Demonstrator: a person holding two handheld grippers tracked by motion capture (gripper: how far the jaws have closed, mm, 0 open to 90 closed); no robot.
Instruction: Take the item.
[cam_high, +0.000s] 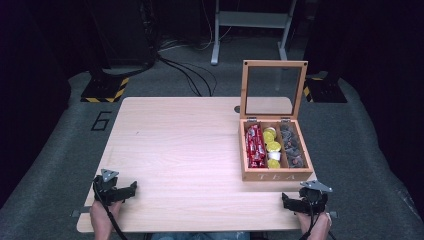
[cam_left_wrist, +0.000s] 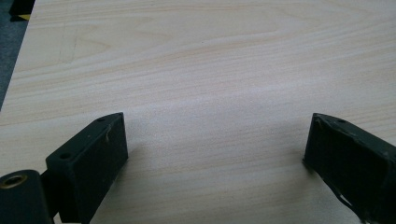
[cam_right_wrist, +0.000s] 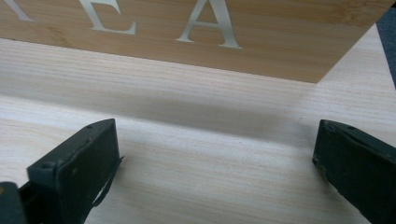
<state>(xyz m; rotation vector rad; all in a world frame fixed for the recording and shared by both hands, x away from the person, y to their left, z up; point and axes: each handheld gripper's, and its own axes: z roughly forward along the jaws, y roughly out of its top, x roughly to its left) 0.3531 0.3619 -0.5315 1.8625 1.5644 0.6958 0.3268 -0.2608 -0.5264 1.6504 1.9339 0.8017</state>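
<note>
My right tongs (cam_high: 305, 201) rest spread apart at the frame's lower right, just below the open tea box (cam_high: 275, 175); my left tongs (cam_high: 116, 190), also apart, sit far off on the worktop (cam_high: 180, 150), lower left.

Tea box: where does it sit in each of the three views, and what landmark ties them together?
High view: the tea box stands open at the table's right, lid upright.
Left gripper view: no tea box, just bare table ahead of the fingers.
Right gripper view: its front wall spans the top, with "TEA" lettering.
Shared landmark: the light wooden table.
</note>
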